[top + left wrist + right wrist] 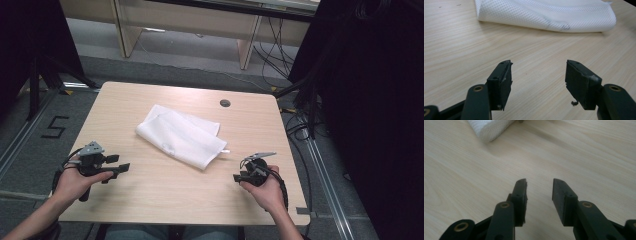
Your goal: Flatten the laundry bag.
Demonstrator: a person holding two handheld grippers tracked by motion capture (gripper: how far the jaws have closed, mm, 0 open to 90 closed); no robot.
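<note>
At the bottom of the high view I hold my left gripper (116, 165) lower left and my right gripper (241, 176) lower right, both low over the wooden table (150, 200), jaws spread and holding nothing. Farther up, mid-frame, a folded white cloth (180, 136) lies between them, well apart from both. If I pinch its thick folded edge, I may catch one layer and unfold it, or drag it.
</note>
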